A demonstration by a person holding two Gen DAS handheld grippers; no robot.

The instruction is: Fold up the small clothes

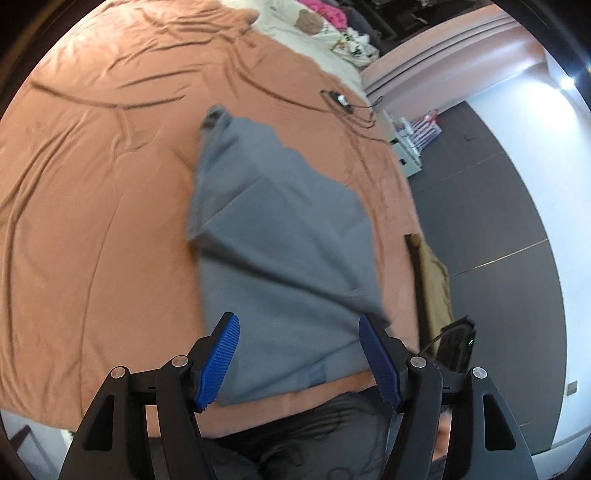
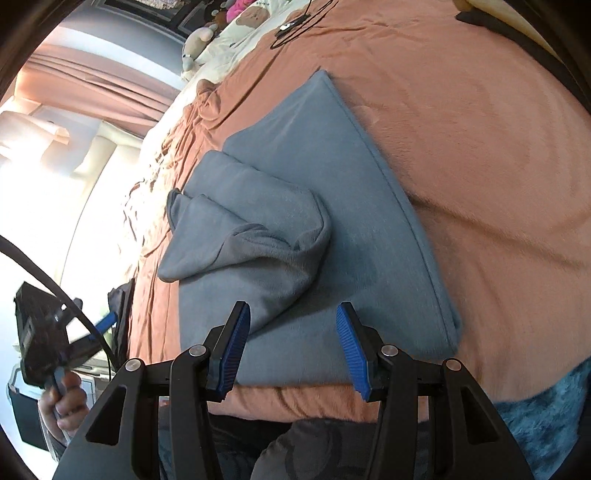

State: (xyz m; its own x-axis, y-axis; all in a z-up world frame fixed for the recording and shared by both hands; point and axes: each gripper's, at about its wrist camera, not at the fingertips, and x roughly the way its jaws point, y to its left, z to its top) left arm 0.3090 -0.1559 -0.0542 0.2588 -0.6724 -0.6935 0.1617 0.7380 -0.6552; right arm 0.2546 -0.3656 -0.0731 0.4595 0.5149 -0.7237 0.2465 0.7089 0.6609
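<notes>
A grey-blue garment (image 1: 280, 229) lies on the orange-brown blanket (image 1: 92, 184) of a bed, close to its near edge. My left gripper (image 1: 299, 354) hovers open over the garment's near hem, with nothing pressed between its blue pads. In the right wrist view the same garment (image 2: 369, 236) shows a loose folded-over part (image 2: 251, 236) lying on top of it. My right gripper (image 2: 293, 343) stands open just above the near hem and holds nothing. At the left of that view a hand (image 2: 62, 402) carries the left gripper (image 2: 107, 321) beside the bed.
A dark cable with a small device (image 1: 341, 99) lies on the blanket farther back. Plush toys and pale bedding (image 1: 310, 20) fill the bed's head. A beige cloth (image 1: 436, 280) and a black box (image 1: 460, 343) sit off the bed's side, above dark floor (image 1: 480, 206).
</notes>
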